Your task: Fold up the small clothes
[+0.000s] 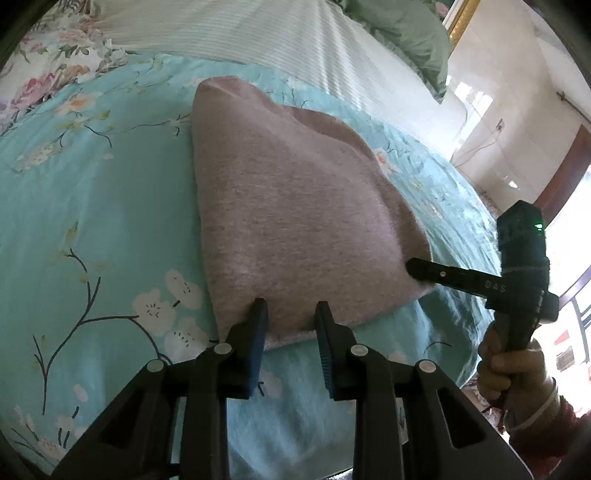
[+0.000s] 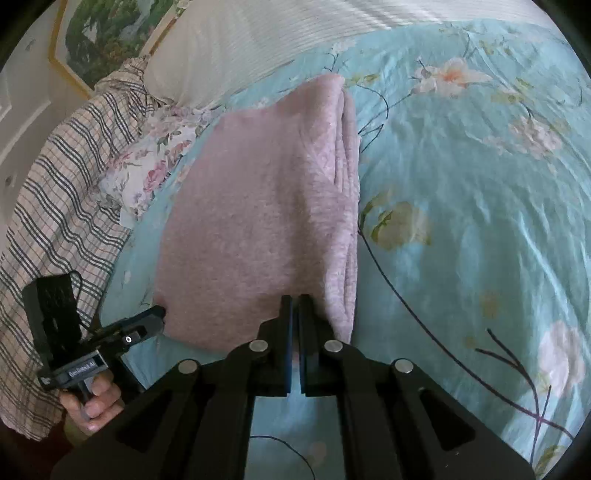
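A folded pink knit garment (image 1: 291,206) lies on the turquoise floral bedsheet (image 1: 92,221). My left gripper (image 1: 291,314) is open, its fingers over the garment's near edge, holding nothing. My right gripper (image 2: 295,301) is shut on the garment's near right corner (image 2: 325,310). In the right wrist view the garment (image 2: 258,221) shows stacked folded layers along its right side. The right gripper also shows in the left wrist view (image 1: 417,267), touching the garment's right corner. The left gripper shows in the right wrist view (image 2: 157,314) at the garment's near left corner.
A white ribbed cover (image 1: 258,33) lies beyond the garment. A green pillow (image 1: 413,37) sits at the back right. A plaid cloth (image 2: 66,184) and a floral cloth (image 2: 147,170) lie at the bed's left. The bed edge drops off to the right (image 1: 480,295).
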Demonstrator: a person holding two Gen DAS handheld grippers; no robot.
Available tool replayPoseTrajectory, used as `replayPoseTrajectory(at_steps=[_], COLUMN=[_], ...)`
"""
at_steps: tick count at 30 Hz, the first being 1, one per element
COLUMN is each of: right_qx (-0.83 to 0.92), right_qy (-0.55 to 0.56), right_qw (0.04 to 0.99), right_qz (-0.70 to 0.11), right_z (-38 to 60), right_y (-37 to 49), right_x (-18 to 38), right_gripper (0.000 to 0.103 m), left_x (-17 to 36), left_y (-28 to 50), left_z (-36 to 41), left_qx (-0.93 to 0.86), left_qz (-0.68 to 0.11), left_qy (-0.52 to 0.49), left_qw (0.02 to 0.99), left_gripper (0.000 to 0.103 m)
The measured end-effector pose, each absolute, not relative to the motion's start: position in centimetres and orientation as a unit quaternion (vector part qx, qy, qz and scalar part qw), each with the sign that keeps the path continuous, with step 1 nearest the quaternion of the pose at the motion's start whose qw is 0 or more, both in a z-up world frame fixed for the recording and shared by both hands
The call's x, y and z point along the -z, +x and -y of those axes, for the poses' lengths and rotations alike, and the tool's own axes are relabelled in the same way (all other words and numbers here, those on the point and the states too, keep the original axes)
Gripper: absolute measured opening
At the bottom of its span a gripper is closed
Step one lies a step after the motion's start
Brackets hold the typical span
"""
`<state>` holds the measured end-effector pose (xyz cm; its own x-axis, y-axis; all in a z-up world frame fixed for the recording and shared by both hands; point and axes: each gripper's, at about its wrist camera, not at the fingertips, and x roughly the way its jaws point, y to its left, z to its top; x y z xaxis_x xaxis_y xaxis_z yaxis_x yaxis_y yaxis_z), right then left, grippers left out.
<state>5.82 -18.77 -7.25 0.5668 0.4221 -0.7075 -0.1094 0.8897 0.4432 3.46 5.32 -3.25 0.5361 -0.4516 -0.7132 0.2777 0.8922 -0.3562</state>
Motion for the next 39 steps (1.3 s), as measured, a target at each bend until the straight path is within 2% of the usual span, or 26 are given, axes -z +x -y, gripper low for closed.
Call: replayPoseTrajectory(at_steps=[12,18,23,24,26,28,29,34,39], right_qx=[-0.167,-0.161,-0.159,-0.160,-0.159,-0.162,-0.159,-0.161,-0.184], right_qy=[0.214,0.203,0.203,0.200,0.190,0.187,0.179,0.147,0.175], right_qw=[0.863,0.863,0.863,0.866,0.874,0.878,0.882,0.899,0.879], right_qz=[-0.426,-0.435,-0.434,-0.429,-0.419,-0.411,-0.405,-0.381,-0.404], right_z=[19.9,19.7,19.4,19.3,18.9,18.6,18.4,17.7,17.6], right_y=[5.1,4.7,4.5,4.5,4.6,5.3,6.0,10.9,17.2], right_x=[8.1,7.4,6.4,5.9,4.7,3.5,2.8,-0.5,-0.1], right_gripper=[0.003,0.003,0.004,0.004,0.011,0.030,0.044,0.046,0.046], left_x=[3.0,1.8,0.7,0.4,-0.2,-0.7,-1.0,-2.4,-2.2], left_y=[3.5,3.0,2.1,1.9,1.9,2.4,3.0,7.8,12.4], left_z=[-3.5,-3.6,-4.0,-4.3,-5.1,-5.7,-6.0,-7.2,-7.3], left_qx=[0.170,0.148,0.138,0.134,0.121,0.123,0.117,0.083,0.084], left_qz=[-0.444,-0.452,-0.441,-0.435,-0.430,-0.428,-0.425,-0.413,-0.423], left_qy=[-0.096,-0.109,-0.095,-0.092,-0.090,-0.095,-0.095,-0.093,-0.111], left_qw=[0.875,0.873,0.882,0.885,0.890,0.891,0.892,0.902,0.895], left_gripper=[0.031,0.044,0.049,0.055,0.058,0.058,0.058,0.058,0.058])
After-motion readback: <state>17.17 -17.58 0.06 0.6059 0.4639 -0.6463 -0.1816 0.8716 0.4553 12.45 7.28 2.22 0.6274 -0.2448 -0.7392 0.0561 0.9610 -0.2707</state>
